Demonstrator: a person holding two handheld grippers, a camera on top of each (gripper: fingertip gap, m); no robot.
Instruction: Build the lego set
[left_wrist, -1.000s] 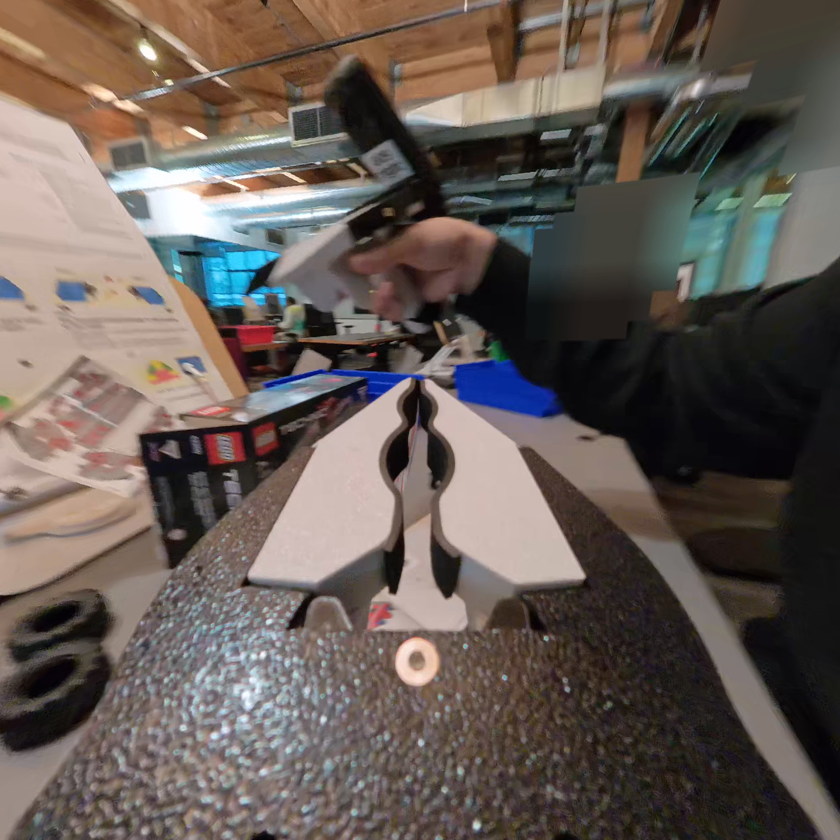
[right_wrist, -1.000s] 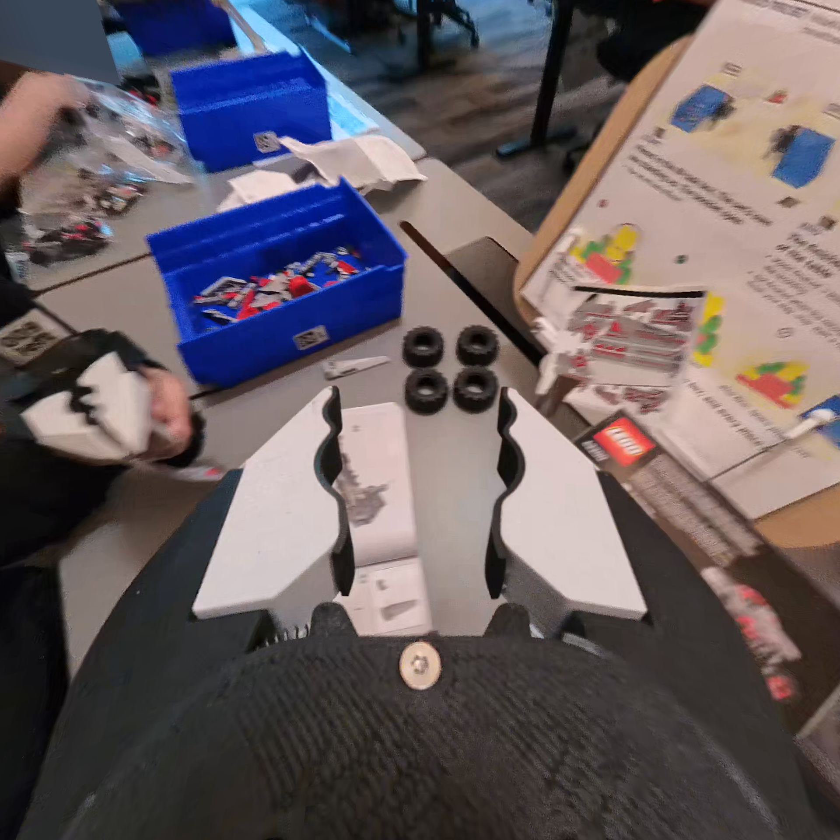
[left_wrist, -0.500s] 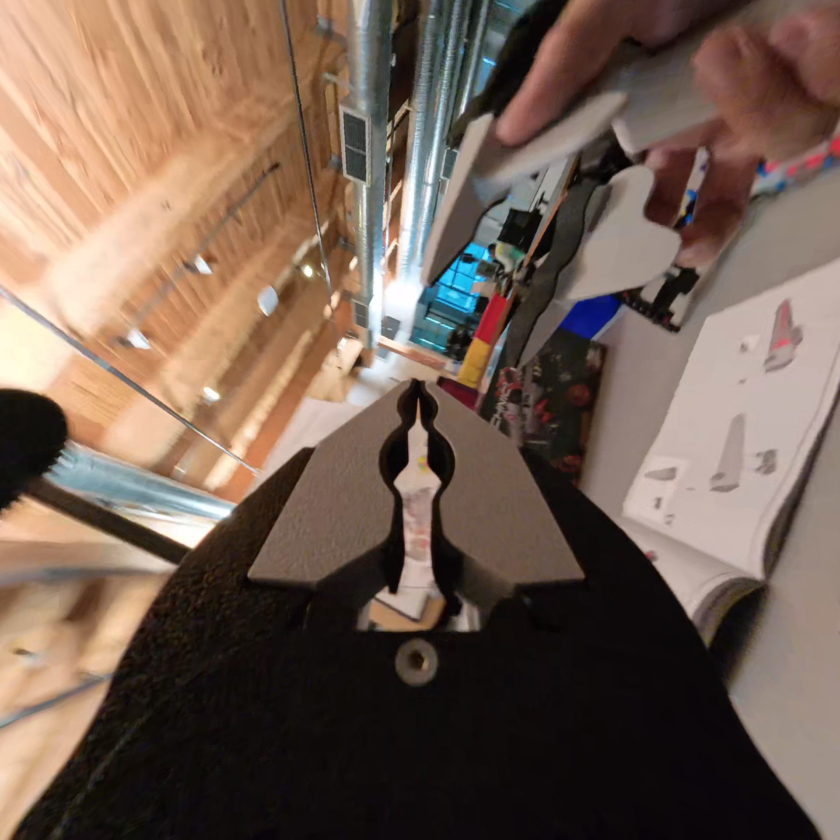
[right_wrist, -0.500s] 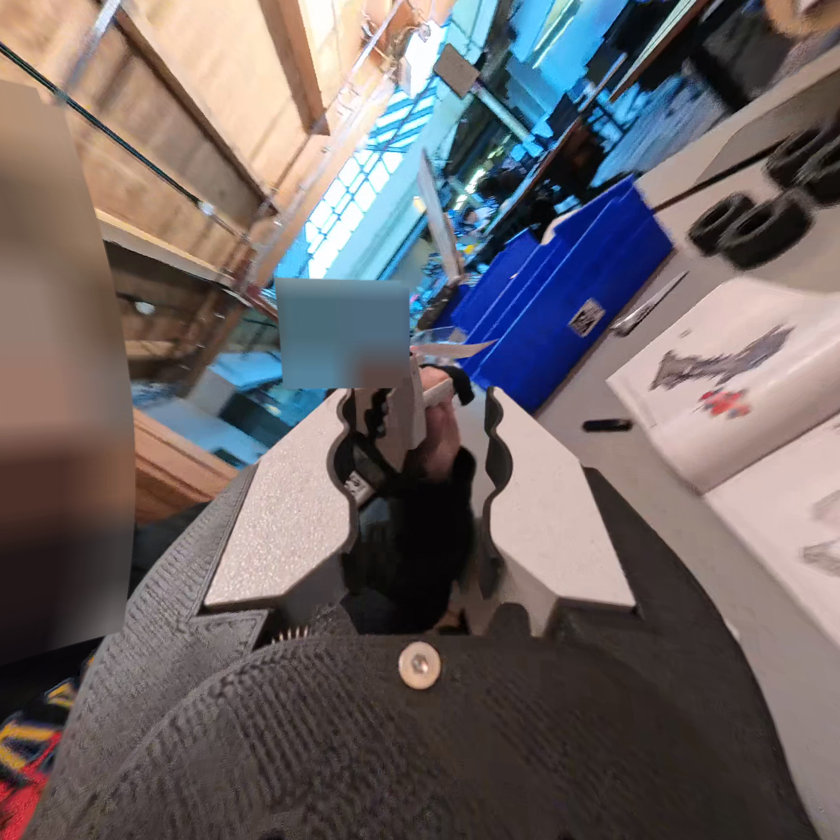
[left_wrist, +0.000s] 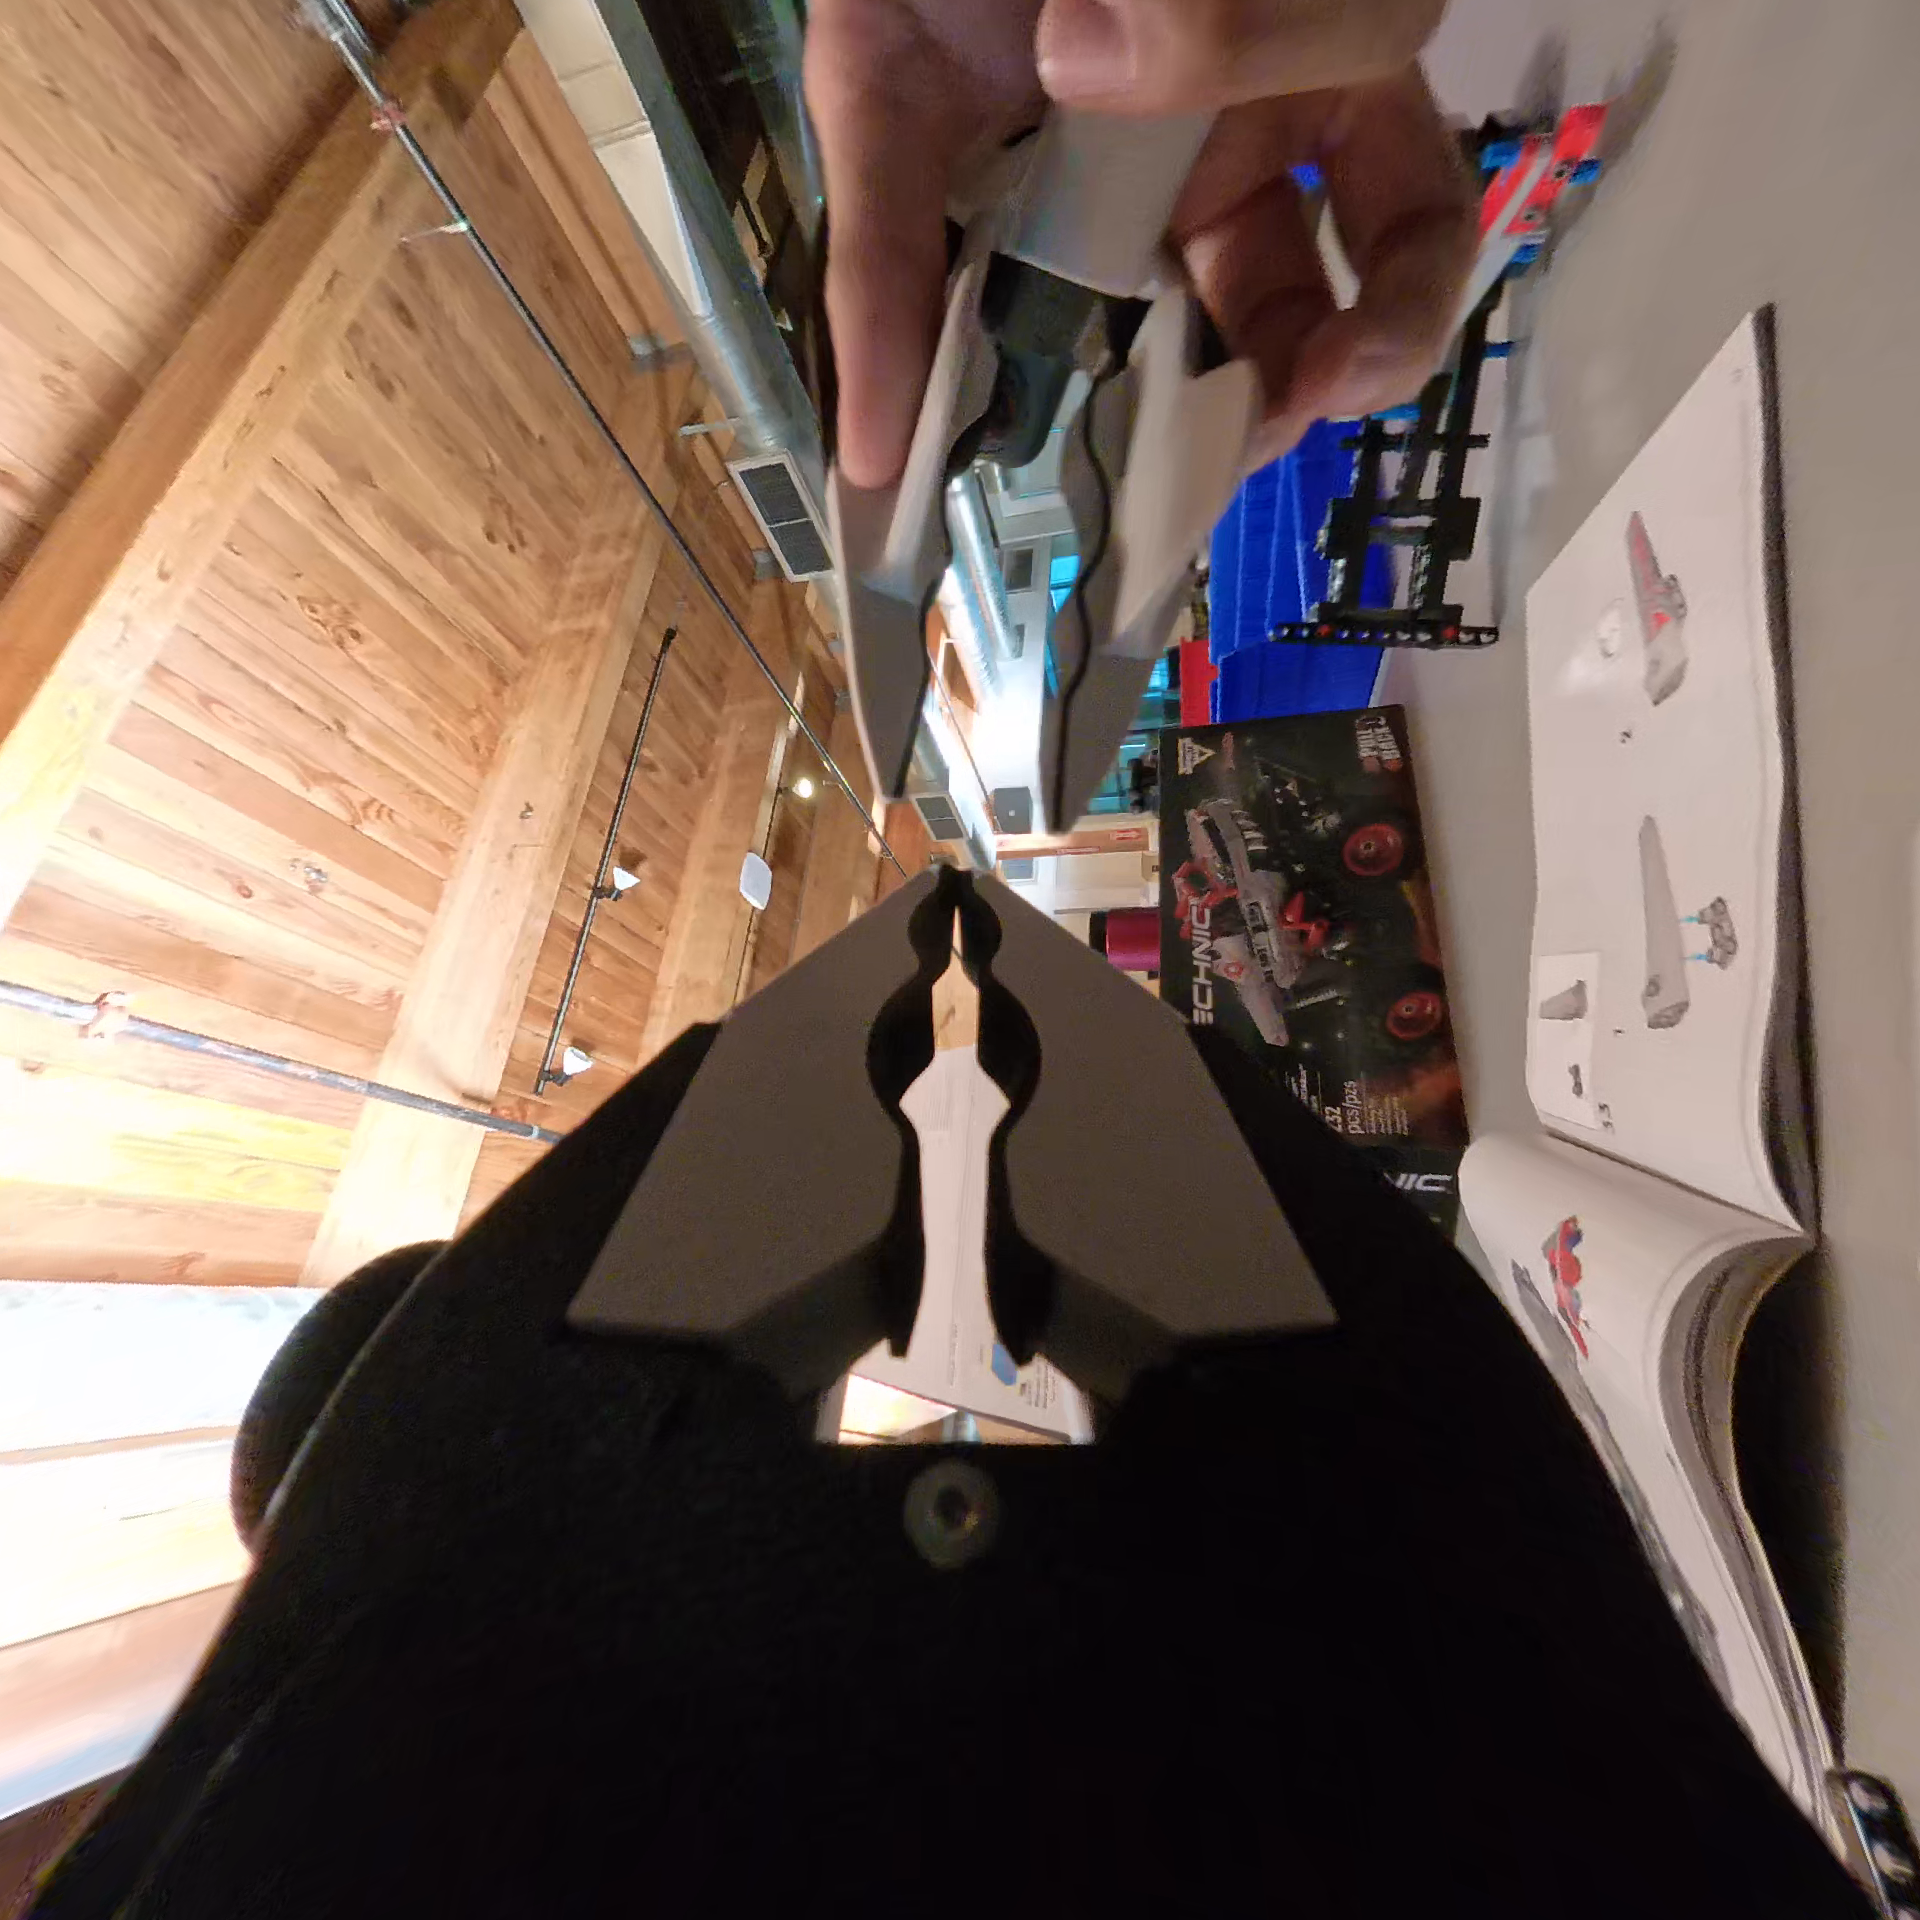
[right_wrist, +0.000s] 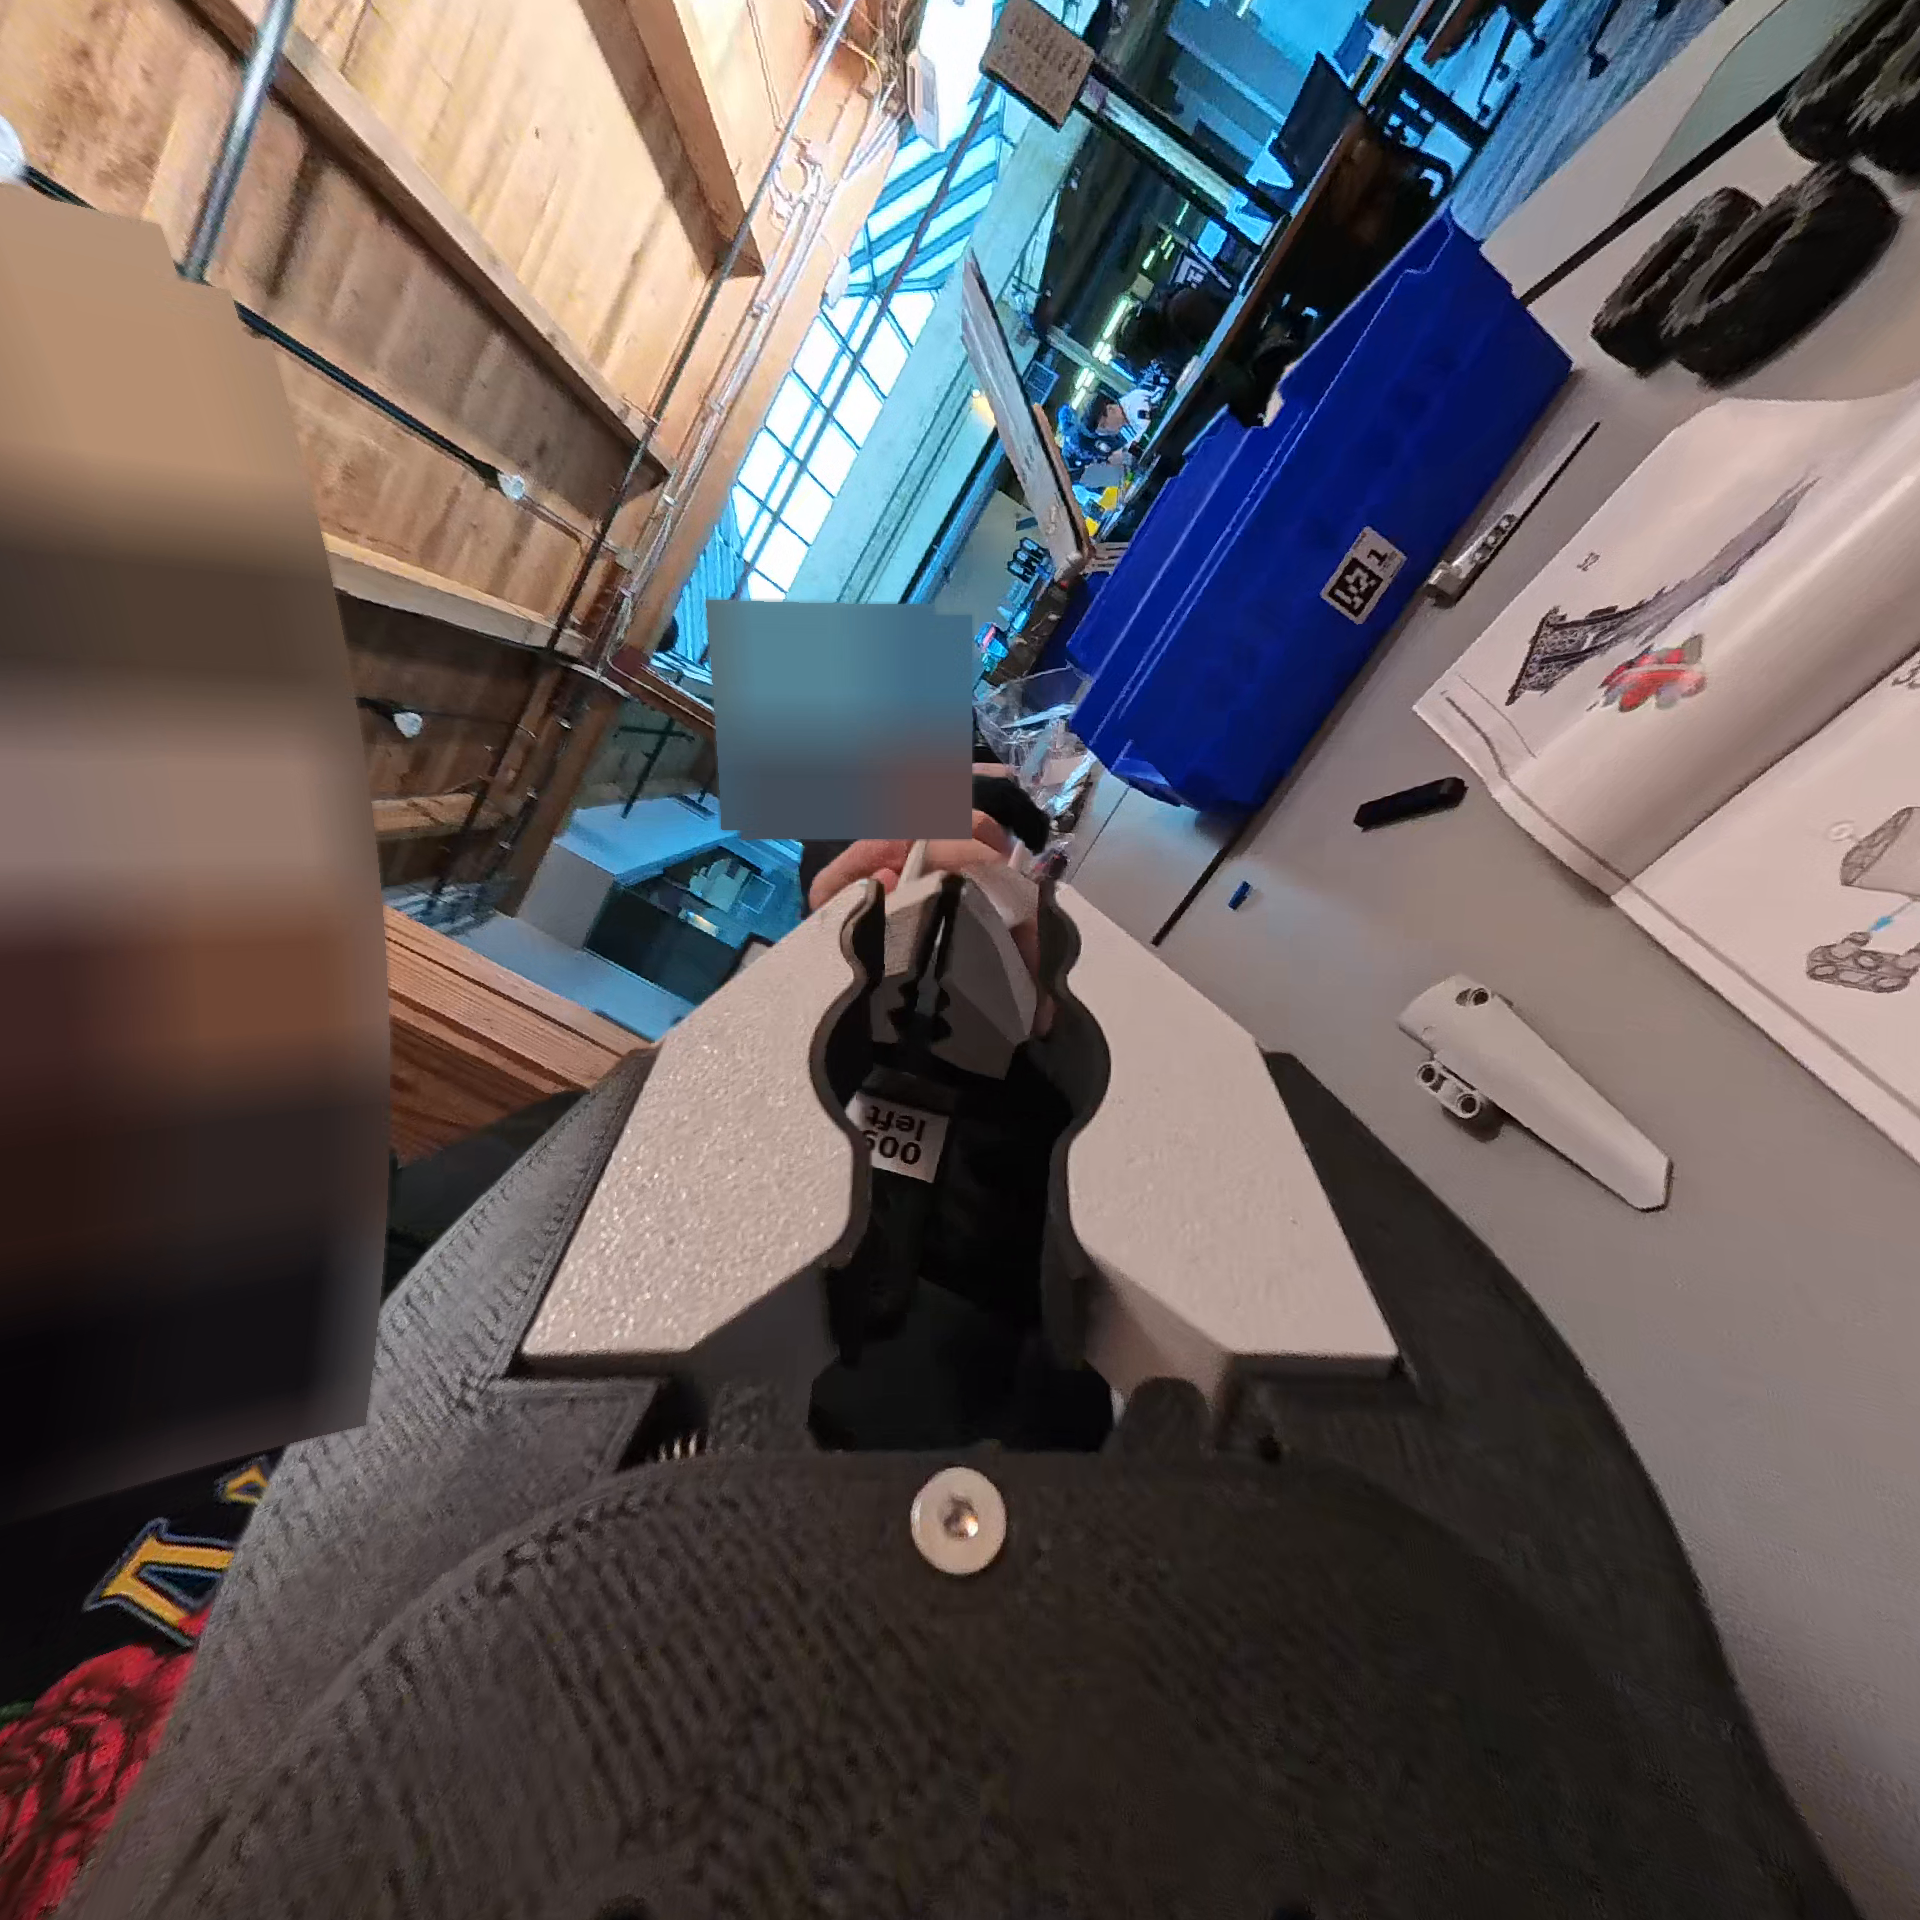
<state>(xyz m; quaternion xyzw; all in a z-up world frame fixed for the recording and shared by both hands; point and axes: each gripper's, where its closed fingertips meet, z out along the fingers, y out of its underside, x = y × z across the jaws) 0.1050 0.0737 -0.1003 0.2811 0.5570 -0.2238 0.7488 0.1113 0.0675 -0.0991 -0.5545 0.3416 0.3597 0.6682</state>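
My left gripper is shut on a thin white printed sheet that shows through the gap between its fingers. My right gripper is partly open and empty. A hand holds it tip to tip with the left one, and it also shows in the left wrist view. The left gripper's fingers sit between the right fingertips. On the grey table lie a white lego panel, a black lego frame and the open instruction booklet.
The black lego box stands behind the booklet. A blue bin, several black tyres, a small black piece and a red and blue assembly are also on the table. Both grippers' tips are close together, under 4 cm apart.
Both grippers have turned on their sides and come together tip to tip above the table. The right jaws have narrowed. The left stays shut on the sheet.
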